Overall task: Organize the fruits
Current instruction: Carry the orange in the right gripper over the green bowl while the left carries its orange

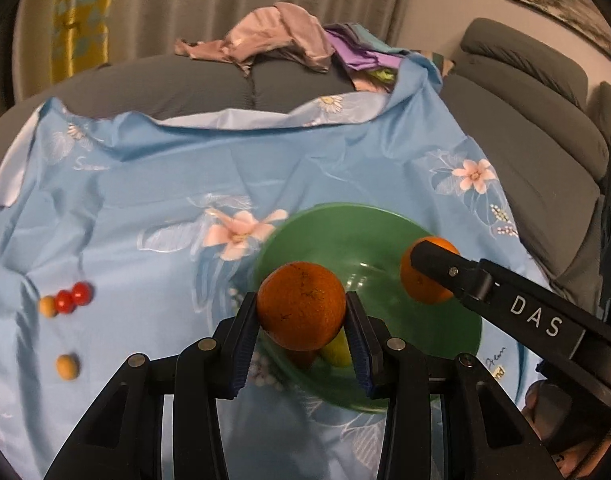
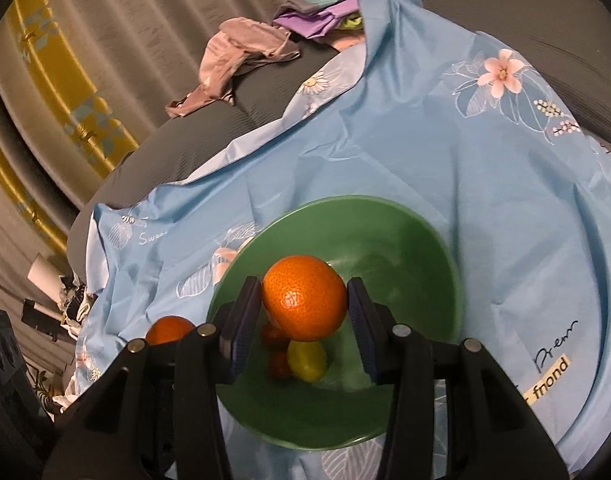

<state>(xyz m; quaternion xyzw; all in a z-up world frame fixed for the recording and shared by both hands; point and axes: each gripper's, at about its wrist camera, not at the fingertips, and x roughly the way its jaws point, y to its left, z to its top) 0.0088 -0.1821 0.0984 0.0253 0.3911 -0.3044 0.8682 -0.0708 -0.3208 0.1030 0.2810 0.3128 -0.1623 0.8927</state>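
My left gripper (image 1: 301, 300) is shut on a dark orange (image 1: 301, 316), held above the near-left rim of a green bowl (image 1: 365, 232). My right gripper (image 2: 304, 286) is shut on a brighter orange (image 2: 305, 308) over the same bowl (image 2: 405, 248). In the left wrist view that second orange (image 1: 419, 284) hangs over the bowl's right side, with one right-gripper finger (image 1: 437, 266) across it. A yellow fruit (image 2: 307, 360) and small red fruits (image 2: 277, 362) lie on the bowl's bottom. The left gripper's orange (image 2: 169, 330) shows at the lower left of the right wrist view.
The bowl rests on a light blue flowered cloth (image 1: 165, 168) spread over a grey sofa (image 1: 545, 152). On the cloth to the left lie two small red fruits (image 1: 73, 298) and two tan ones (image 1: 67, 367). Crumpled clothes (image 1: 273, 32) are piled behind.
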